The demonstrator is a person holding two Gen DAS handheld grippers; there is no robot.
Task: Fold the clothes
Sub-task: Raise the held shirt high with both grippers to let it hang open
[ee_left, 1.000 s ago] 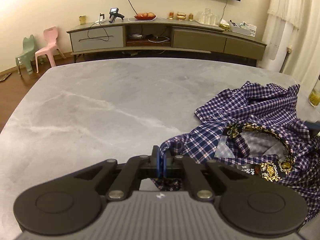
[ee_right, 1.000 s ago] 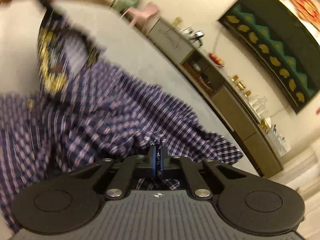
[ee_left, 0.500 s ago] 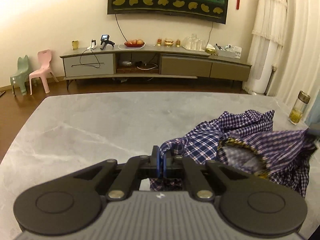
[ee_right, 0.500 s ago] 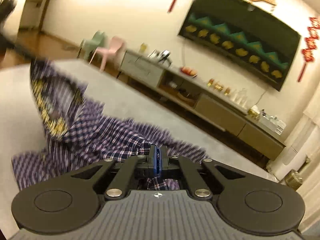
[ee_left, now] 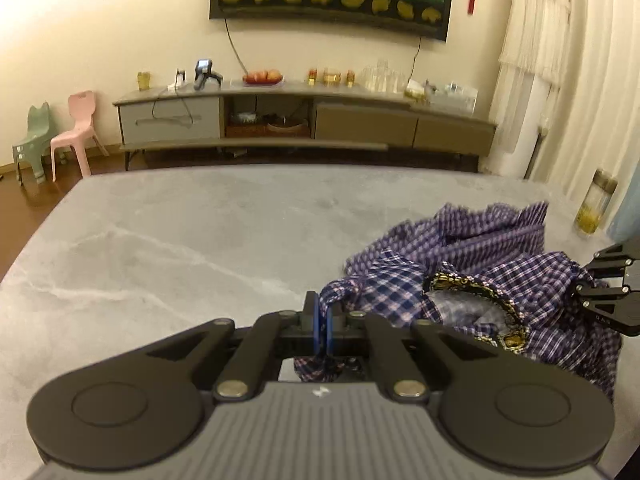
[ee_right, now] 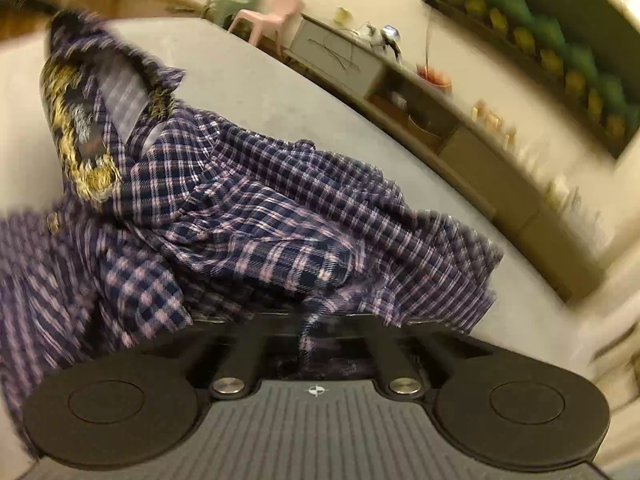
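Observation:
A blue and white plaid shirt (ee_left: 472, 264) with a black and gold collar lining (ee_left: 468, 282) lies bunched on the grey marble table (ee_left: 180, 248), right of centre. My left gripper (ee_left: 321, 322) is shut on a fold of the shirt at its left edge. My right gripper shows at the far right of the left wrist view (ee_left: 608, 296), gripping the shirt's other side. In the blurred right wrist view the shirt (ee_right: 256, 208) drapes over the right gripper (ee_right: 310, 320) and hides its fingertips; cloth runs between the jaws.
A glass jar (ee_left: 596, 208) with yellow contents stands at the table's far right edge. Beyond the table are a long low TV cabinet (ee_left: 304, 120) and two small plastic chairs (ee_left: 76, 128) on the wooden floor.
Both grippers have stayed shut on the shirt. The right gripper has swung and tilted, and the cloth now drapes over its fingers. The shirt is more gathered between the two grippers.

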